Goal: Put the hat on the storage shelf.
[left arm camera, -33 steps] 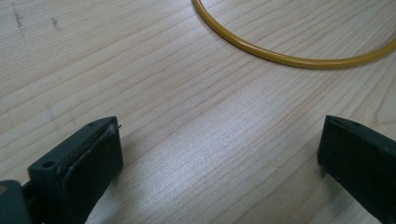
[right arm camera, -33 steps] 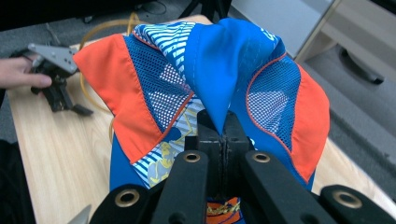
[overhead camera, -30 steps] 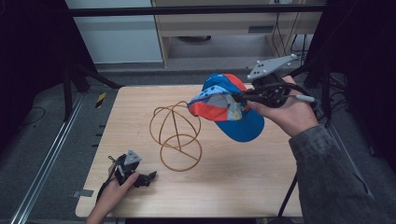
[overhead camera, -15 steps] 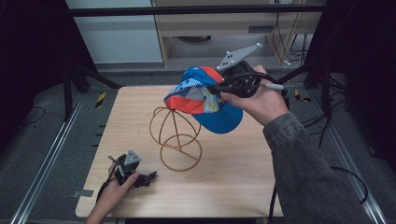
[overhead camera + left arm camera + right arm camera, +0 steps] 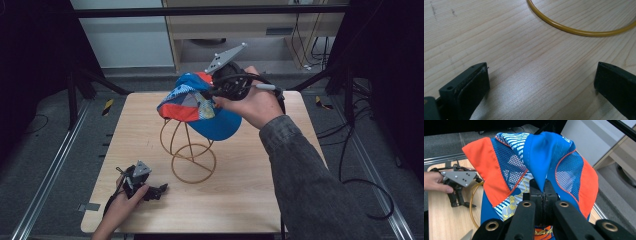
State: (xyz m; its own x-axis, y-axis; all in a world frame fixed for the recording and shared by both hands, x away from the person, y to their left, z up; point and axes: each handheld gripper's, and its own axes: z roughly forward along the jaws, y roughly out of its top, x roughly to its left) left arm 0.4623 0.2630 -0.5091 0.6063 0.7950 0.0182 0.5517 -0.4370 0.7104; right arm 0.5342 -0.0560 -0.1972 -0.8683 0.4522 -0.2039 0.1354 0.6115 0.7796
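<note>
A blue, orange and patterned cap (image 5: 192, 102) hangs in the air over the top of a yellow wire stand (image 5: 187, 150) in the middle of the table. My right gripper (image 5: 220, 92) is shut on the cap's blue crown fabric; in the right gripper view the jaws pinch a fold of the cap (image 5: 541, 165). My left gripper (image 5: 155, 190) rests on the table at the front left, jaws wide open with bare wood between them. The stand's base ring (image 5: 579, 27) curves just beyond its fingertips (image 5: 474, 82).
The wooden table (image 5: 250, 190) has open room to the right of the stand and at the front. Metal rails run along the floor at the left, and cables (image 5: 360, 150) trail at the right. A shelf unit stands behind the table.
My right gripper has carried the cap leftward from the table's right side until it is over the wire stand. The left gripper has stayed still.
</note>
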